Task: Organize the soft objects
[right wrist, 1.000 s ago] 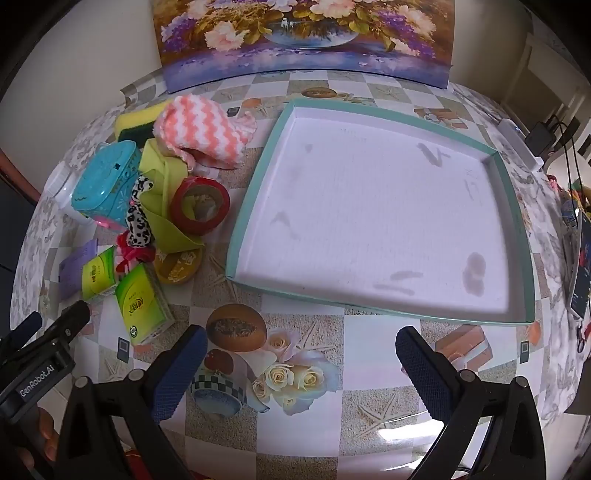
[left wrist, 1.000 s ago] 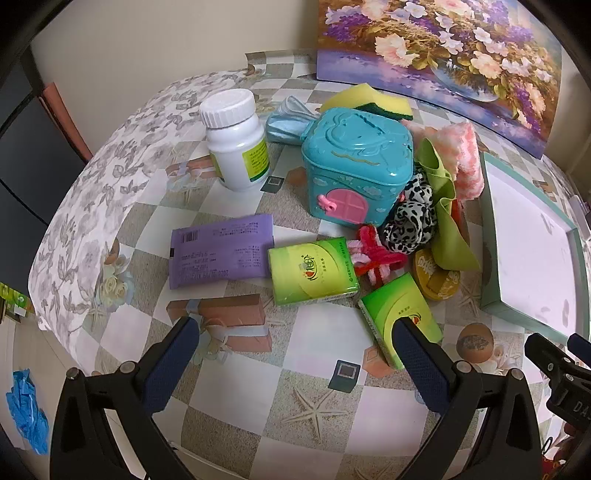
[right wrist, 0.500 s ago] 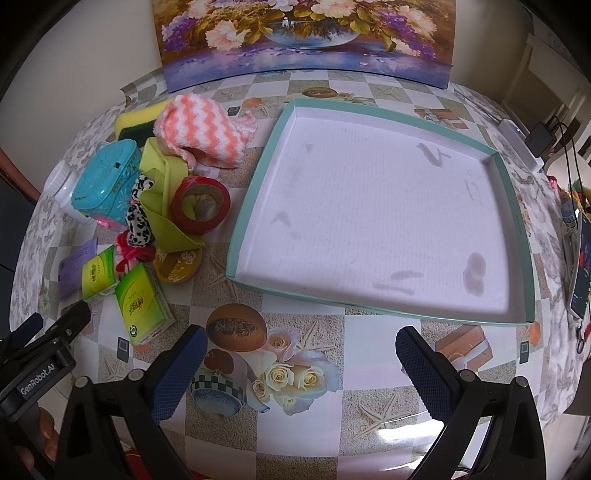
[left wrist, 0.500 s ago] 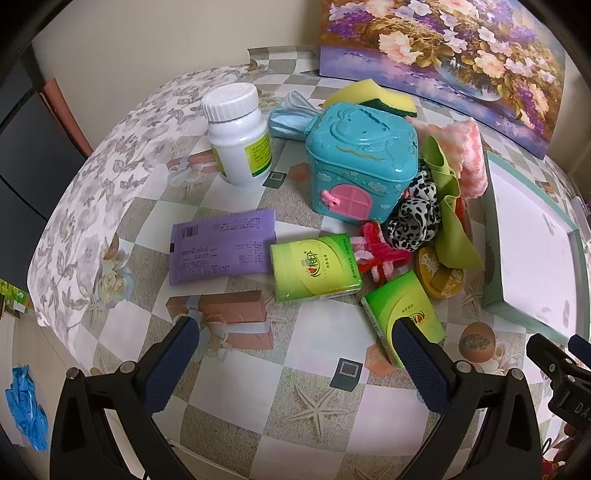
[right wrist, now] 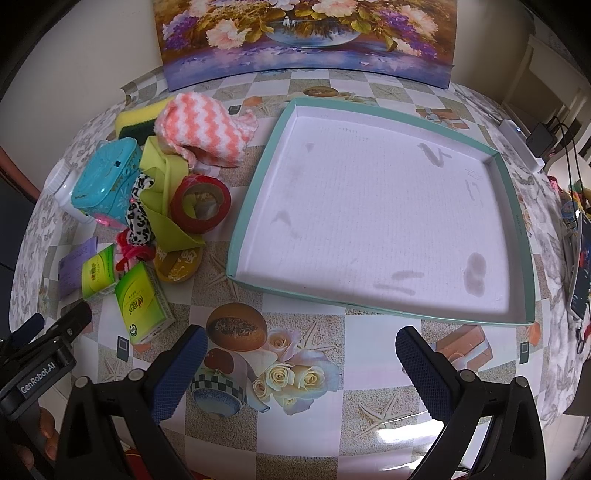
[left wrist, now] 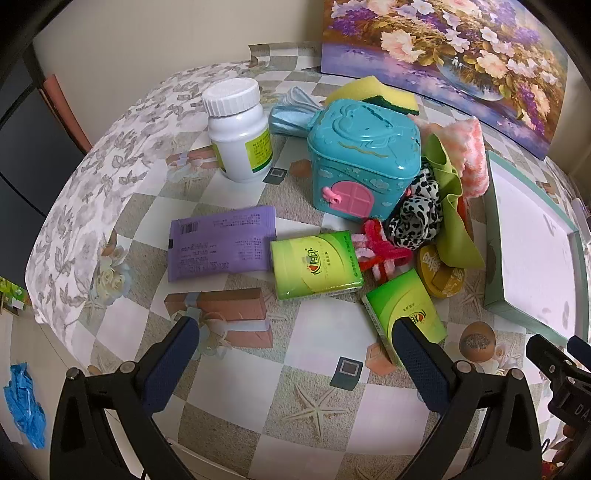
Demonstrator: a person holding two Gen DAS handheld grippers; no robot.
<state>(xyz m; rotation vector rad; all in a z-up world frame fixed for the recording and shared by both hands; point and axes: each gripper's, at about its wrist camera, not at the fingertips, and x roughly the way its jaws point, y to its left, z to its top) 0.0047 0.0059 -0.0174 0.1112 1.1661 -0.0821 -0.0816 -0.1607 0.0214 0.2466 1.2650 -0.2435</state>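
Note:
A pile of things lies left of a shallow teal-rimmed tray (right wrist: 258, 177) (left wrist: 496, 295). It holds a pink-and-white chevron cloth (right wrist: 201, 127) (left wrist: 467, 147), a yellow sponge (left wrist: 369, 90) (right wrist: 138, 116), a green cloth (left wrist: 452, 229) (right wrist: 166, 221), a leopard-print scrunchie (left wrist: 415, 218) (right wrist: 138, 221), a red-pink fuzzy item (left wrist: 376, 254) and two green tissue packs (left wrist: 314, 264) (left wrist: 404, 315) (right wrist: 142, 301). My left gripper (left wrist: 295, 328) hovers open just short of the tissue packs. My right gripper (right wrist: 295, 338) hangs open before the tray's near rim, holding nothing.
A teal toy house box (left wrist: 364, 155), a white pill bottle (left wrist: 238, 129), a purple sachet (left wrist: 221, 243), a red tape roll (right wrist: 199, 203) and a yellow round tin (left wrist: 441, 275) share the pile. A flower painting (right wrist: 303, 33) stands at the back. Cables and devices (right wrist: 543, 136) lie right.
The left gripper has drifted slightly forward toward the pile; objects sit a little lower in its view. The right gripper and the tray look unchanged.

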